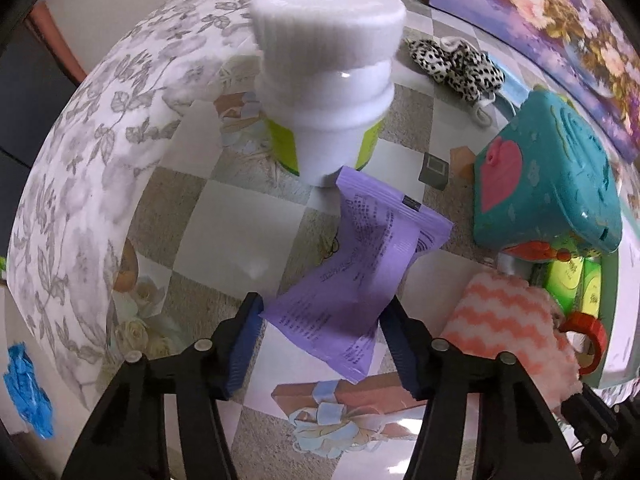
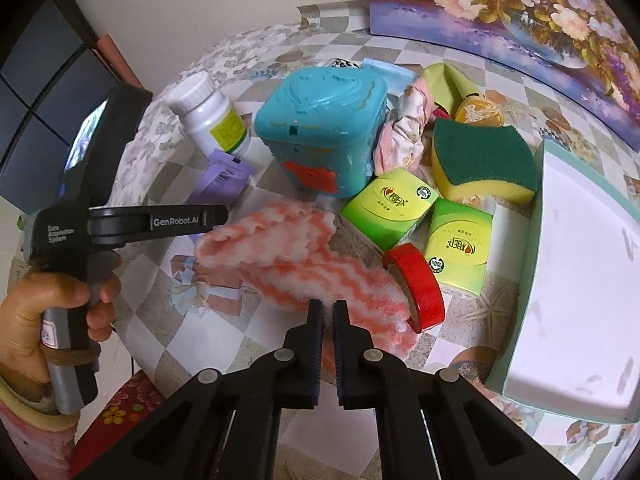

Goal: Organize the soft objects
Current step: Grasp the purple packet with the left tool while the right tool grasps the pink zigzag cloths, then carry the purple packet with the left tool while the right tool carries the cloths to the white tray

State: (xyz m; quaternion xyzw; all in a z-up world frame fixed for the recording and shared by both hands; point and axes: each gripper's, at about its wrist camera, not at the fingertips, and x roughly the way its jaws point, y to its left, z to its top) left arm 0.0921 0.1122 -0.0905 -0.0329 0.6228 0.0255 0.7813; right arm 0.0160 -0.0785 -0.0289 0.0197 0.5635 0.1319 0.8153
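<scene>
Orange-and-white fuzzy cloth [image 2: 320, 264] lies crumpled on the tabletop [image 2: 160, 336], mid-surface, between the teal plastic box [image 2: 320, 128] and the tabletop's near edge. Right gripper [image 2: 328, 308]: fingers [image 2: 316, 320] drawn together with only a sliver between them, tips pinching the near fringe of the cloth; white pile shows in the gap. The rest of the cloth sags toward the tabletop; whether any of it is lifted clear cannot be told.

Purple sachet [image 1: 352, 276] lies flat, its far end just at the foot of the white pill bottle [image 1: 328, 92]. Left gripper [image 1: 320, 312]: fingers [image 1: 244, 340] about halfway apart, standing on either side of the sachet's near end; the right one meets its edge, the left one sits just beside it. A firm clamp cannot be confirmed. A person's hand [image 2: 52, 316] holds this gripper's handle, seen from the right wrist.

Around the cloth: red tape roll [image 2: 420, 284] touching its right edge; two green tissue packs [image 2: 424, 220] just beyond; yellow-green sponge [image 2: 484, 160] farther back; empty pale-green tray [image 2: 528, 248] along the right edge. Leopard-print cloth [image 1: 456, 64] lies toward the far edge, near a floral painting [image 2: 520, 12].
</scene>
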